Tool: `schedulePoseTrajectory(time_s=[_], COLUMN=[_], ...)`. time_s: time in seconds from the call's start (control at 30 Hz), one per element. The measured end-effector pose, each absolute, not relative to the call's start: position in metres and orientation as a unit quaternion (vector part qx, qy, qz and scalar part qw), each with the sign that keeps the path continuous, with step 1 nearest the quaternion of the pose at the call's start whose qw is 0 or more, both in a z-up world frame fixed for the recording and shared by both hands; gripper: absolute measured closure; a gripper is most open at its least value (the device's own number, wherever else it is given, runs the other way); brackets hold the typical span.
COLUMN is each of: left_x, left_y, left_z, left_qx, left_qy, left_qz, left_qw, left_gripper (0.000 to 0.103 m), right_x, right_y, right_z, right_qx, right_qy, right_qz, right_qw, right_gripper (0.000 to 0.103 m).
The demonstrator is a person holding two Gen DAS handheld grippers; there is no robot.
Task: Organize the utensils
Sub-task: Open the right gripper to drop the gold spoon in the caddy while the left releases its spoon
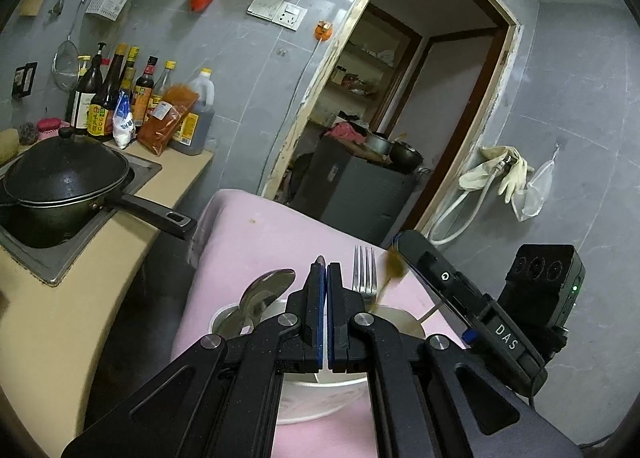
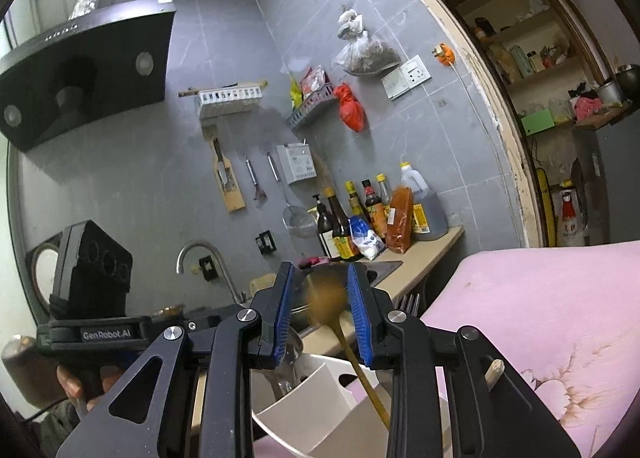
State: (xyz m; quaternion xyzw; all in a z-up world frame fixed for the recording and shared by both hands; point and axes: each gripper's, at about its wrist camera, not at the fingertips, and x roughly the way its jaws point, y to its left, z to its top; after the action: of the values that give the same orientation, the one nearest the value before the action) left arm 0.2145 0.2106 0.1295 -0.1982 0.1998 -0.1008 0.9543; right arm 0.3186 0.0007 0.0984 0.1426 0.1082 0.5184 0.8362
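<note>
Both wrist views look closely along their claws over the white utensil holder [image 1: 320,398], sharing the bottle-lined counter [image 2: 436,246].

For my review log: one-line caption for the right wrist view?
Right gripper open around a wooden spoon standing in the white utensil holder.

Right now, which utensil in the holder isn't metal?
The brown wooden spoon, standing between the right gripper's open jaws. The metal spoon and fork are shiny steel.

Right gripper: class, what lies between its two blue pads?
A blurred brown wooden spoon stands between the right gripper's open pads, apparently untouched, seen in the right wrist view.
</note>
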Motion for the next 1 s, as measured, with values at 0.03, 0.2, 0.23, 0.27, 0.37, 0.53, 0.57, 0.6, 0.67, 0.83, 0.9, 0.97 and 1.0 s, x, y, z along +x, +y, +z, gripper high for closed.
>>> schedulePoseTrajectory(time_s=[0.03, 0.2, 0.23, 0.27, 0.37, 0.53, 0.57, 0.6, 0.67, 0.83, 0.9, 0.97, 1.0], left_x=[0.213, 0.206, 0.205, 0.204, 0.198, 0.189, 0.187, 0.185, 0.183, 0.185, 0.184, 0.182, 0.183], left_y=[0.21, 0.206, 0.205, 0.204, 0.2, 0.187, 0.183, 0.179, 0.172, 0.161, 0.16, 0.16, 0.159], left_z=[0.13, 0.137, 0.139, 0.14, 0.145, 0.153, 0.154, 0.154, 0.155, 0.155, 0.155, 0.155, 0.154], left_qx=[-0.193, -0.174, -0.169, -0.164, -0.158, -0.125, -0.119, -0.115, -0.107, -0.092, -0.089, -0.087, -0.087], left_qy=[0.199, 0.188, 0.184, 0.181, 0.162, 0.136, 0.13, 0.124, 0.114, 0.11, 0.109, 0.108, 0.108], left_qz=[-0.098, -0.087, -0.083, -0.081, -0.074, -0.038, -0.031, -0.025, -0.014, -0.01, -0.009, -0.009, -0.009], left_qw=[0.956, 0.963, 0.965, 0.966, 0.971, 0.982, 0.984, 0.985, 0.988, 0.99, 0.99, 0.99, 0.99], left_gripper=[0.103, 0.1, 0.096, 0.089, 0.07, 0.063, 0.054, 0.049, 0.038, 0.034, 0.032, 0.032, 0.032], right_x=[0.318, 0.312, 0.311, 0.309, 0.305, 0.296, 0.295, 0.293, 0.29, 0.29, 0.291, 0.294, 0.296], right_y=[0.0, -0.002, -0.003, -0.004, -0.012, -0.029, -0.031, -0.033, -0.038, -0.049, -0.052, -0.056, -0.057], right_z=[0.098, 0.101, 0.102, 0.103, 0.111, 0.125, 0.127, 0.129, 0.133, 0.138, 0.14, 0.142, 0.142], right_qx=[0.142, 0.134, 0.133, 0.133, 0.136, 0.138, 0.137, 0.134, 0.129, 0.149, 0.161, 0.176, 0.181], right_qy=[0.109, 0.104, 0.102, 0.099, 0.085, 0.068, 0.065, 0.064, 0.061, 0.067, 0.069, 0.073, 0.076], right_qz=[0.519, 0.517, 0.515, 0.514, 0.511, 0.505, 0.506, 0.508, 0.511, 0.54, 0.548, 0.558, 0.561], right_qw=[0.836, 0.839, 0.84, 0.842, 0.845, 0.849, 0.849, 0.848, 0.848, 0.825, 0.818, 0.808, 0.804], right_gripper=[0.075, 0.069, 0.068, 0.066, 0.058, 0.053, 0.052, 0.052, 0.05, 0.034, 0.028, 0.026, 0.026])
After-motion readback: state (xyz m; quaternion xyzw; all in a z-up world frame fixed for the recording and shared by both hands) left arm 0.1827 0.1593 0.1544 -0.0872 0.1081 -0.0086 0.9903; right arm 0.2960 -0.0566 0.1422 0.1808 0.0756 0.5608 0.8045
